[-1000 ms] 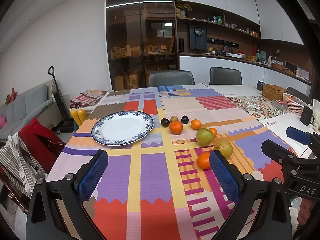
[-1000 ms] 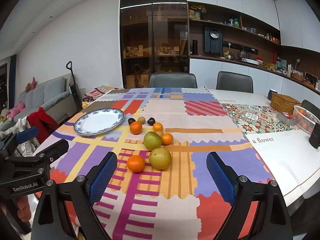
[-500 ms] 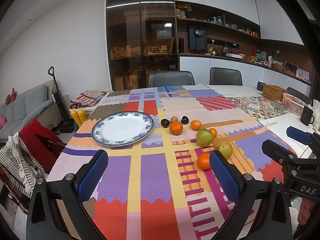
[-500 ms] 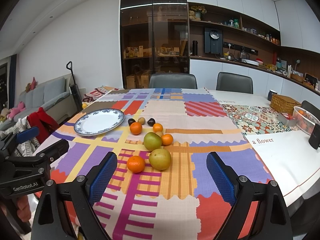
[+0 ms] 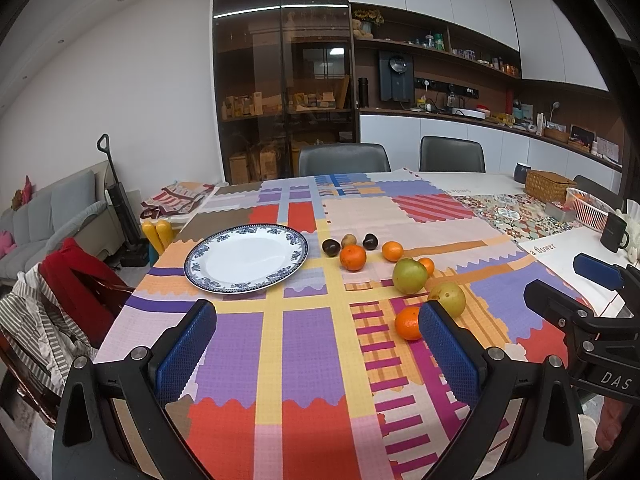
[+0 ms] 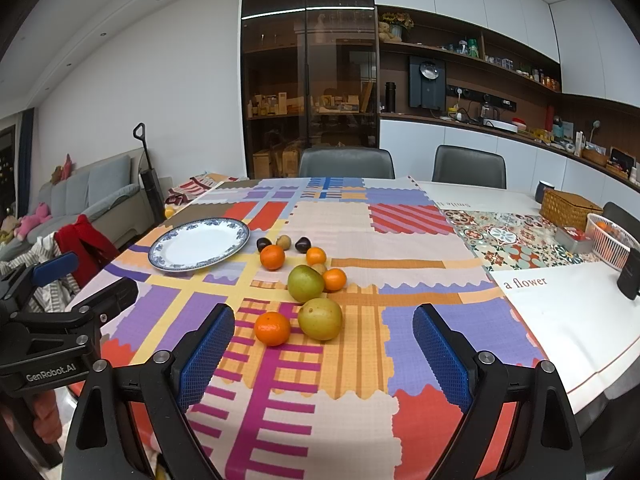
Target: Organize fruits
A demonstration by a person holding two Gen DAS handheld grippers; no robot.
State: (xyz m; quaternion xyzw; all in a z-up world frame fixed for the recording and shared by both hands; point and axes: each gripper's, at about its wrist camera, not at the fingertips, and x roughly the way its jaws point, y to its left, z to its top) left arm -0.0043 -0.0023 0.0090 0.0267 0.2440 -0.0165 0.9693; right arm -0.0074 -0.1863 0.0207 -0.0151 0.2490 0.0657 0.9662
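Observation:
A white plate with a blue rim point(image 5: 246, 259) point(image 6: 199, 243) lies empty on the patchwork tablecloth. To its right lie several fruits: oranges point(image 5: 353, 257) point(image 6: 272, 328), a green pear point(image 5: 409, 276) point(image 6: 305, 283), a yellow pear point(image 5: 448, 299) point(image 6: 320, 318), two dark fruits point(image 5: 331, 248) and a small brown one point(image 5: 349, 240). My left gripper point(image 5: 316, 350) is open and empty, over the table's near edge, short of the plate. My right gripper point(image 6: 323, 350) is open and empty, just short of the nearest orange and yellow pear.
Two grey chairs point(image 5: 344, 159) stand at the far side. A wicker box point(image 6: 570, 208), a white basket point(image 6: 610, 236) and a dark mug point(image 6: 631, 274) sit at the right. A chair with red clothing point(image 5: 68, 276) stands at the left edge.

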